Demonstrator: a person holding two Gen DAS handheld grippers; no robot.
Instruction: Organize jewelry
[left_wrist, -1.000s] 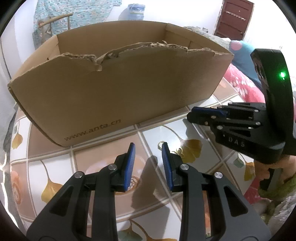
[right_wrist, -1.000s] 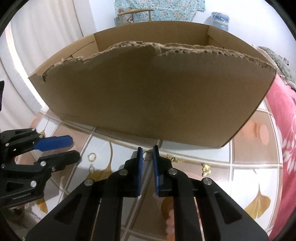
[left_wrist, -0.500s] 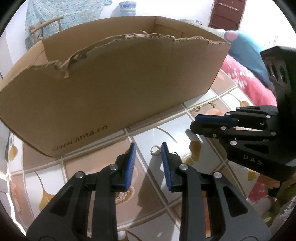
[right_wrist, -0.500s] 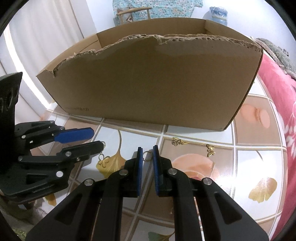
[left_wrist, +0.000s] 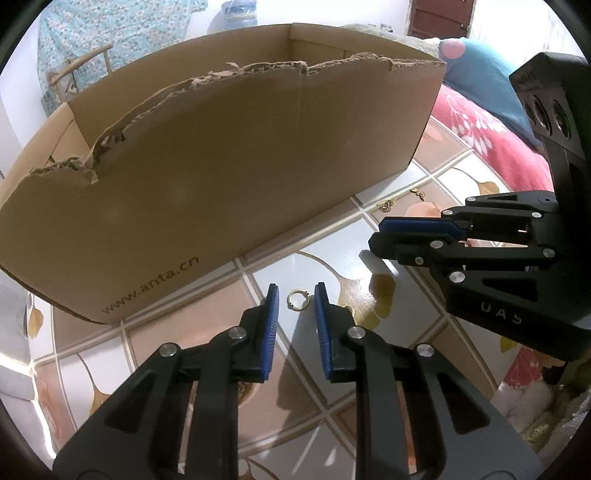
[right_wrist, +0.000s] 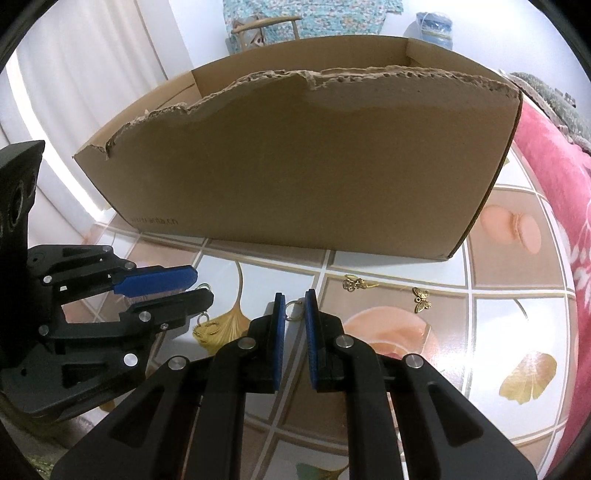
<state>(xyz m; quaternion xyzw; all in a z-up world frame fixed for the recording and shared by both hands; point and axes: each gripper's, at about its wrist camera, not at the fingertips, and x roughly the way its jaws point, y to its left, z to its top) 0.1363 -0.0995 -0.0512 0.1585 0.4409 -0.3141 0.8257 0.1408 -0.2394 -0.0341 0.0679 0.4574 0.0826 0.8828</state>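
1. The left gripper (left_wrist: 295, 295) points down at a small gold ring (left_wrist: 297, 299) lying on the tiled bench (left_wrist: 184, 343); its jaws are closing, the ring between the tips, the pads not yet pressing it.
2. The right gripper (right_wrist: 293, 301) hangs just beside, jaws nearly together, a thin wire loop (right_wrist: 291, 308) at the tips; whether it is pinched cannot be told.
3. The cardboard box (right_wrist: 314, 166) stands open-topped behind, probably the destination.
4. A flower charm (right_wrist: 352, 283) and butterfly charm (right_wrist: 421, 298) lie loose near the box.
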